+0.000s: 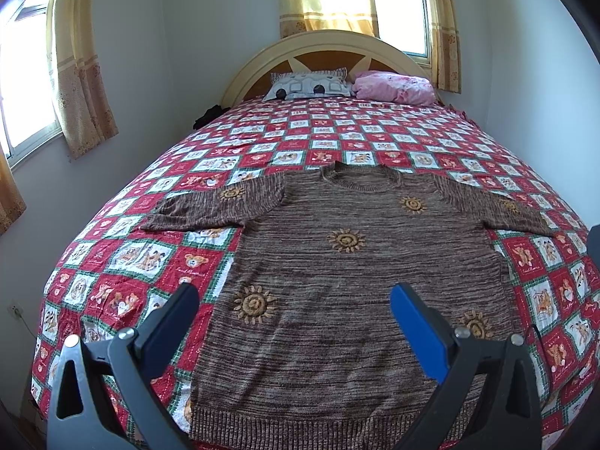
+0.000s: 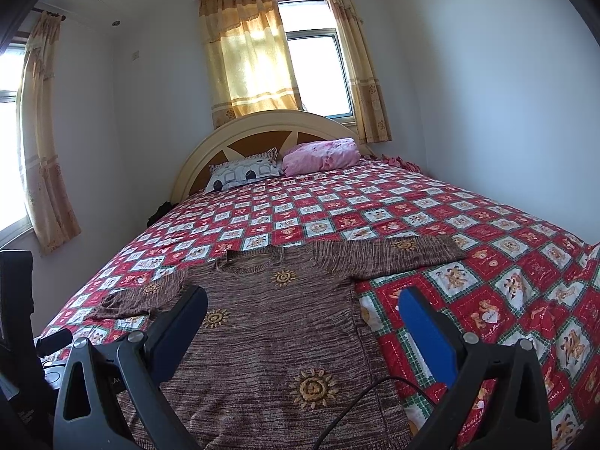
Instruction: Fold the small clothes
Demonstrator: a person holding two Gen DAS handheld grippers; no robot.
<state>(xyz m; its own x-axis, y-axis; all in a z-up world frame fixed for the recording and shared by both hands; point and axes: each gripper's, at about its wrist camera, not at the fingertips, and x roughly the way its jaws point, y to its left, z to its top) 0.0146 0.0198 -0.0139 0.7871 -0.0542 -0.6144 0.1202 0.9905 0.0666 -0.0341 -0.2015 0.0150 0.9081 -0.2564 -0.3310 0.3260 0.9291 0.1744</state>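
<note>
A brown knitted sweater (image 1: 337, 273) with yellow sun motifs lies flat, face up, on the bed, both sleeves spread sideways and its collar toward the headboard. In the right wrist view the same sweater (image 2: 277, 337) fills the lower middle. My left gripper (image 1: 294, 296) hovers open over the sweater's lower half, near the hem, holding nothing. My right gripper (image 2: 302, 298) is open too, above the sweater's right side edge, with nothing between its fingers. A black cable (image 2: 360, 397) runs across the cloth below it.
The bed carries a red and white checked quilt (image 1: 300, 138) reaching a curved headboard (image 1: 326, 41). A patterned pillow (image 1: 307, 84) and a pink bundle (image 1: 393, 86) lie at the head. Walls and curtained windows close in on the far and left sides.
</note>
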